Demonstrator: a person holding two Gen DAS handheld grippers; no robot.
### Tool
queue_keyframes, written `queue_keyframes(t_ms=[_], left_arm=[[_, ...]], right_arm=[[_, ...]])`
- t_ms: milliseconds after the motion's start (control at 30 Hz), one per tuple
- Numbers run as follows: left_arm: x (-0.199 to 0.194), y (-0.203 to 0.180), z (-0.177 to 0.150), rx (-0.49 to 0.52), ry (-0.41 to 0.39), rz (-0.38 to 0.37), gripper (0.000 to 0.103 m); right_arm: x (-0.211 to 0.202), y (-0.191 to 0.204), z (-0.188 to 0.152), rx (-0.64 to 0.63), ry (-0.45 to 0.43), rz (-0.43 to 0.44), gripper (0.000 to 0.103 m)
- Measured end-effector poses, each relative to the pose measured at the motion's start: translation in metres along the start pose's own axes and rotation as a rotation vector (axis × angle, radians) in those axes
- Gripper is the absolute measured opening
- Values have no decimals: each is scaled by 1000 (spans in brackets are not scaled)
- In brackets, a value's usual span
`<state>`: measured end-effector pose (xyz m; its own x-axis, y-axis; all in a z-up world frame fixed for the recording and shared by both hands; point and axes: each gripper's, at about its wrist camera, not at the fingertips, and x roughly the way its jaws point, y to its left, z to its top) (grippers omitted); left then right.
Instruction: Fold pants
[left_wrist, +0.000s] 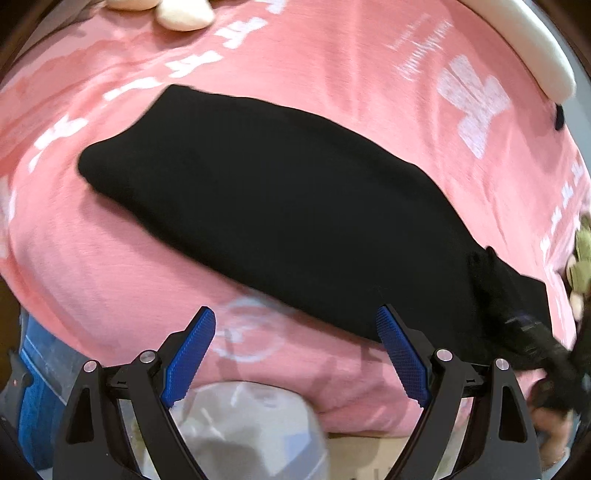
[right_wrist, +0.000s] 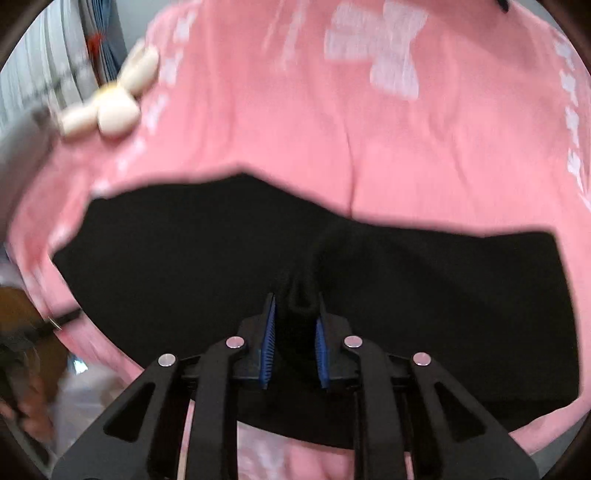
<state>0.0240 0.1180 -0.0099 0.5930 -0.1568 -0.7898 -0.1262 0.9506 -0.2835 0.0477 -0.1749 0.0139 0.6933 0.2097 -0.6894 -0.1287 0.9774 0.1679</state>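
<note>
Pinching a ridge of the black pants at frame centre, the right gripper is nearer; their long axis runs upper-left to lower-right before the wide-open, empty left gripper.

My left gripper: black angular frame with triangular cut-outs, round silver screws at the joints, finger pads ribbed and bright blue. My right gripper matches: black linkage, four silver screws, blue ribbed pads on the inner faces. Bare skin of a hand shows, blurred, at the left view's lower right edge
</note>
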Motion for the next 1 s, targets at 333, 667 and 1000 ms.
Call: queue_keyframes(t_ms=[333, 667, 1000], left_arm=[[-9, 54, 23, -183, -58, -70, 86], [29, 139, 76, -512, -113, -21, 93], [-12, 74, 97, -314, -258, -86, 14]], right_arm=[[35, 52, -10, -95, 58, 1, 46], [-45, -7, -26, 132, -74, -62, 62], [-43, -47, -53, 257, -66, -59, 62]])
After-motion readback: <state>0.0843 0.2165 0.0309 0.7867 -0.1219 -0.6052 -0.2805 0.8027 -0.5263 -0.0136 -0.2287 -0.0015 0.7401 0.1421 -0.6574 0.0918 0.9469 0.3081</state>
